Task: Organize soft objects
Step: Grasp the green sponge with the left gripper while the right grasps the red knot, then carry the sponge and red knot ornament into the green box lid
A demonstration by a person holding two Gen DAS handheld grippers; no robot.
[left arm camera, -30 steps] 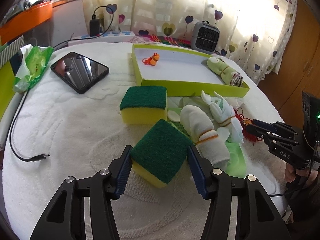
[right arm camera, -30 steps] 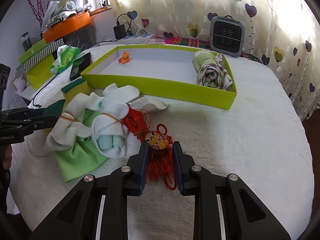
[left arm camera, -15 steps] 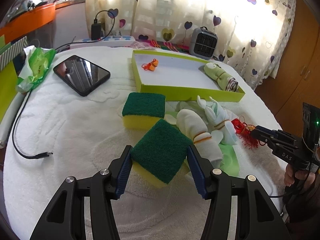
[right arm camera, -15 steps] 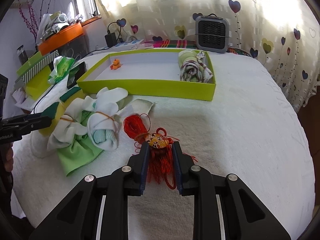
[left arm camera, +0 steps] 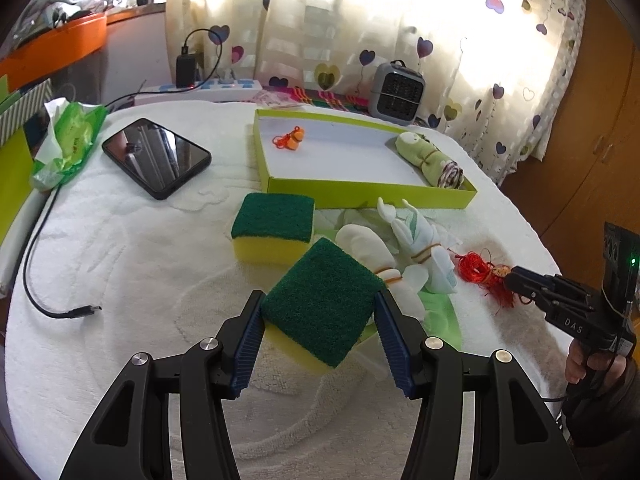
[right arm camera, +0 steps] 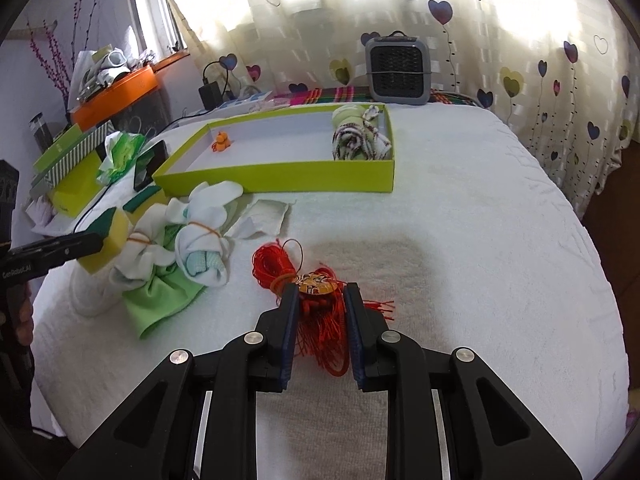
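Phone (left arm camera: 157,157) visible; right wrist barely.

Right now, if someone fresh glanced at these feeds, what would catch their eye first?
Probably the green-topped sponge clamped in the left tongs, close to the lens. Next, the red tassel charm pinched in the right tongs on the white cover. Beyond both sits the lime tray, holding a rolled cloth.

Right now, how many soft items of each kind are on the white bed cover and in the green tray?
Green-topped yellow sponges: 2
White banded sock bundles: 2
Red tasselled knot charm: 1
Rolled green cloth: 1
Small orange toy: 1
Total: 7
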